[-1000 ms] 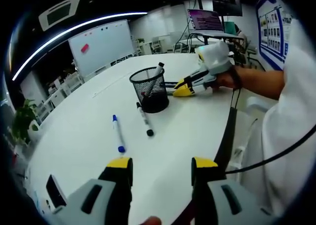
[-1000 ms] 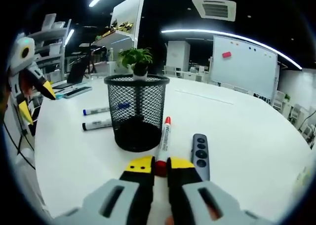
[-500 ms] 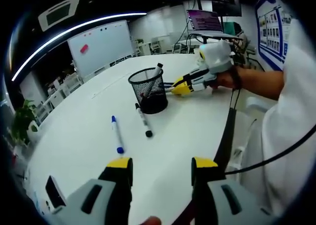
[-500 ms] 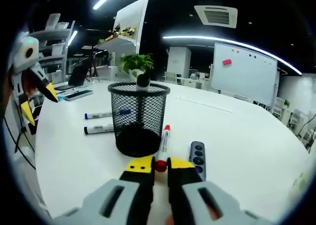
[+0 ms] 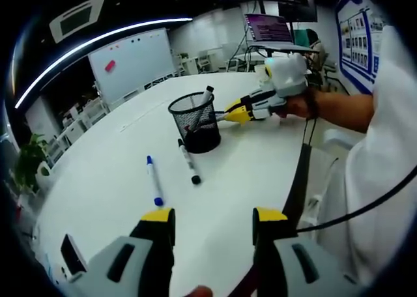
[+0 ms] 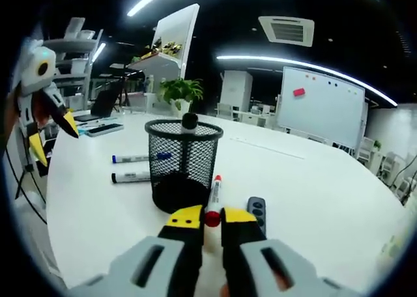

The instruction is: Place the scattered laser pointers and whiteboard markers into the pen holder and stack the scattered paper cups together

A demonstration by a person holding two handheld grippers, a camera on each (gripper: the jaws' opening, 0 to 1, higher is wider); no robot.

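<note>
While its yellow-tipped jaws pinch a red-capped whiteboard marker (image 6: 212, 199), the right gripper (image 6: 212, 220) hangs just beside the round black wire-mesh pen holder (image 6: 182, 160). Spread wide, the left gripper (image 5: 214, 220) hovers over the smooth white table (image 5: 117, 180), where blue-capped marker (image 5: 153, 180) and black-capped marker (image 5: 187, 161) lie.

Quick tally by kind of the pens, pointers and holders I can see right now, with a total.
Whiteboard markers: 4 (red marker in the right claw, blue marker, black marker, marker in the holder)
Laser pointers: 1 (laser pointer)
Pen holders: 1 (pen holder)
Total: 6
</note>
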